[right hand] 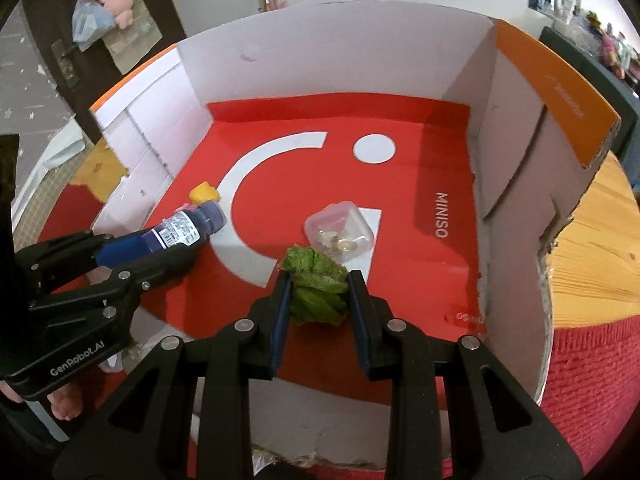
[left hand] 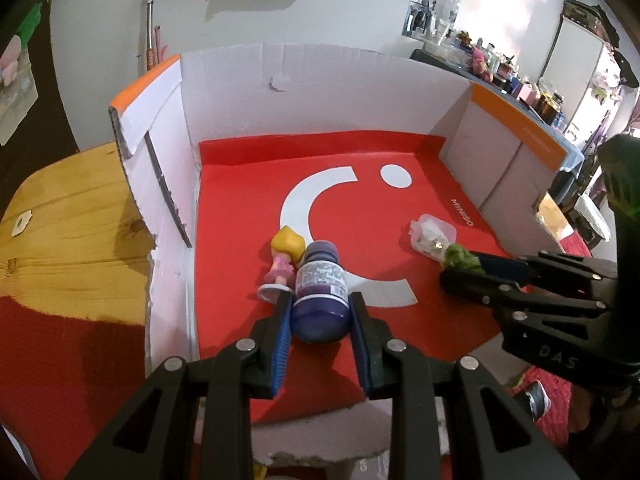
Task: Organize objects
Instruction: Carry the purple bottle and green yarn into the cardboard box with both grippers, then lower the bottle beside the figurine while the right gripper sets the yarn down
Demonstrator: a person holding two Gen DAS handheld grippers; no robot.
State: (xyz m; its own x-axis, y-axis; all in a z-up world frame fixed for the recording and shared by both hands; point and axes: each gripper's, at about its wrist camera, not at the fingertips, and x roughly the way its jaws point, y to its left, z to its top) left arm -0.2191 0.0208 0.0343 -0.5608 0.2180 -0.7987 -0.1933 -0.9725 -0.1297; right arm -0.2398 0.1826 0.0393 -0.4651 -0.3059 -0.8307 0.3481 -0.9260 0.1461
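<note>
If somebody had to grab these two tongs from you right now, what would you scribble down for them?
Left tongs: shut on the purple bottle, held low inside the cardboard box, cap pointing away.
Right tongs: shut on the green leafy toy, also inside the box.
Already lying on the box's red floor: the blonde doll figure, right beside the bottle, and a small clear plastic case just ahead of the leafy toy.
Done: doll and case are in.
Left: set down and release the bottle and the leafy toy. Whether more items wait outside the box cannot be told.
</note>
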